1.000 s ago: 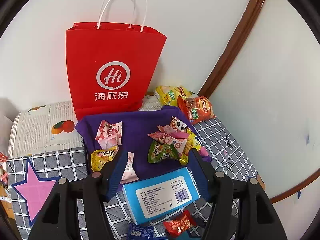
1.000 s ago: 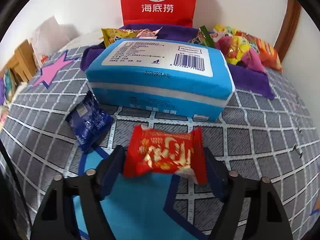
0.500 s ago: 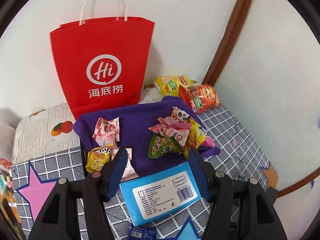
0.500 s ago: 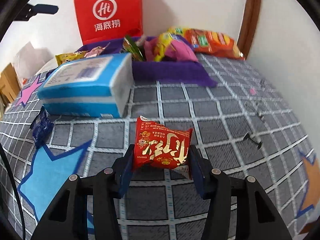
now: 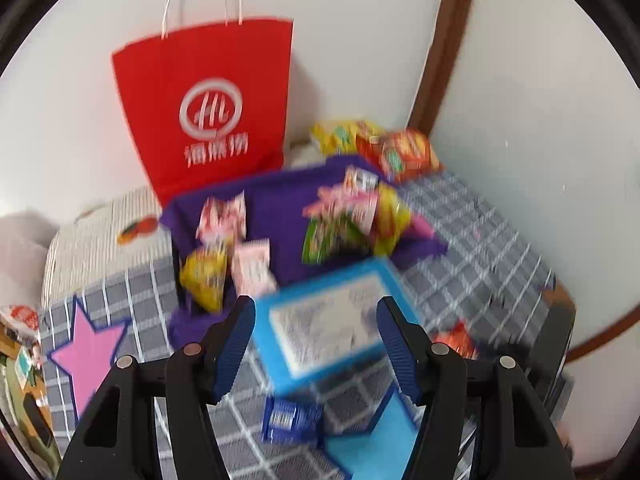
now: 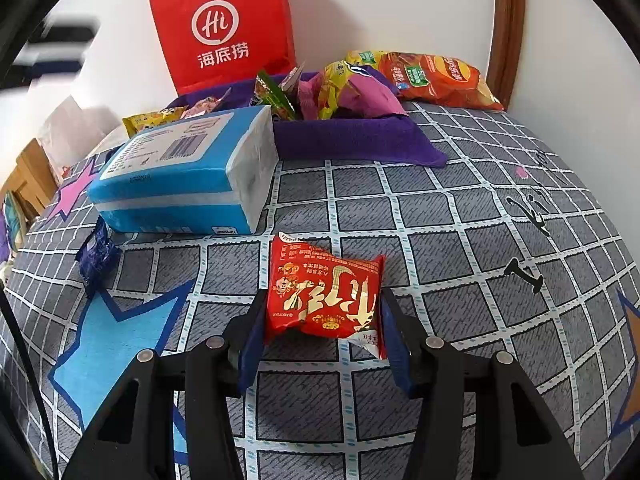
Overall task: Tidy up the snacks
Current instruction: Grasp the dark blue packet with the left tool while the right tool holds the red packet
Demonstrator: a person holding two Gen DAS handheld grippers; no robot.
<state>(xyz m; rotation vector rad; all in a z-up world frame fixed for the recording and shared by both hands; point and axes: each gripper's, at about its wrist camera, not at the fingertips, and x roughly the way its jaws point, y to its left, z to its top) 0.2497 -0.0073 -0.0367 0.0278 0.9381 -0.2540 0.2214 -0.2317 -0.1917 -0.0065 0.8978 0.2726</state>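
My right gripper [image 6: 320, 320] is shut on a red snack packet [image 6: 322, 290] and holds it above the grey checked cloth. The packet also shows blurred in the left wrist view [image 5: 456, 340]. A purple cloth [image 6: 352, 138] holds several small snack packets [image 6: 344, 92]; it shows in the left wrist view [image 5: 280, 200] too. My left gripper [image 5: 316, 344] is open and empty, high above a blue tissue pack [image 5: 332, 316]. A small dark blue packet [image 6: 96, 258] lies left of the red one.
A red paper bag [image 6: 224, 24] stands against the wall behind the purple cloth. An orange chip bag [image 6: 436, 76] and a yellow bag [image 5: 340, 136] lie in the back right corner. The tissue pack [image 6: 184, 168] lies in front of the cloth.
My right gripper has lifted the red packet off the cloth and carried it right and back from the tissue pack. My left gripper has swung, and its view is now blurred.
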